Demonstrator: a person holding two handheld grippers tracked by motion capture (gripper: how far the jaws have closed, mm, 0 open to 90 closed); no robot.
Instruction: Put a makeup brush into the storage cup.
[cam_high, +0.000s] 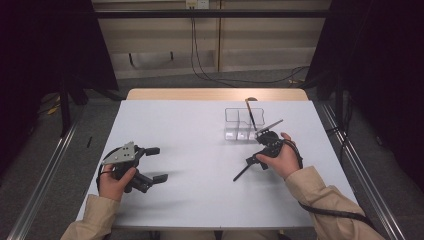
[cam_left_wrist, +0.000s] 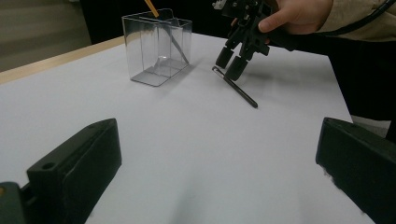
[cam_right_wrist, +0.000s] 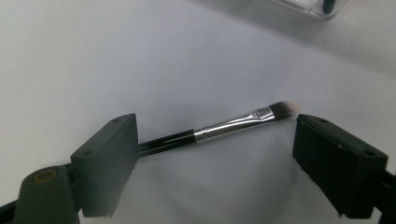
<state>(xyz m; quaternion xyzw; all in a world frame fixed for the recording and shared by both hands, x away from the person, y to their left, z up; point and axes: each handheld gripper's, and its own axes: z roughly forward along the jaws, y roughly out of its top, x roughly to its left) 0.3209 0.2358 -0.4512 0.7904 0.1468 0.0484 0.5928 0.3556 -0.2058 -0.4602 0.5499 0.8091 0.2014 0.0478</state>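
Nearest the high camera, the person's sleeves come in over the near edge of the white table. The left tongs lie well away from the clear organizer, spread and holding nothing. The right tongs sit just on the near side of that organizer, tipped down over a makeup brush lying flat on the table — jaws spread wide on either side of it, not pressing it. One brush already leans in the organizer. The step in hand looks like the pickup of the loose brush. Next the tongs likely need to drop, close across the handle near the silver ferrule, then lift and tilt it toward an organizer compartment — a thin round handle may roll.
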